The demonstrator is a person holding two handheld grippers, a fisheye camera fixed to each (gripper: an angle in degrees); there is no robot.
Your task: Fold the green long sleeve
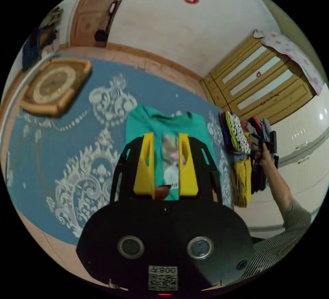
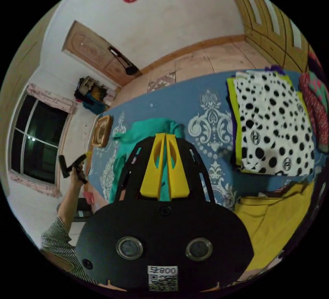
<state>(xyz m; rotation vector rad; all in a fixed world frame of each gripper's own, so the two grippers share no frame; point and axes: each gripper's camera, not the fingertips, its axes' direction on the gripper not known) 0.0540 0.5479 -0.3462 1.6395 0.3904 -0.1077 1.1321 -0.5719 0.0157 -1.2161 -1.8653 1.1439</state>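
Left claw (image 1: 166,141) spread wide above the green long sleeve (image 1: 161,124), lying folded on the blue patterned rug (image 1: 51,148), its printed front partly hidden behind the yellow jaws. Right claw (image 2: 166,141) pinched nearly closed, teal cloth visible in the slit, grip hard to confirm. Spotted garment (image 2: 274,124) stacked beside, pile cut off by frame edge.
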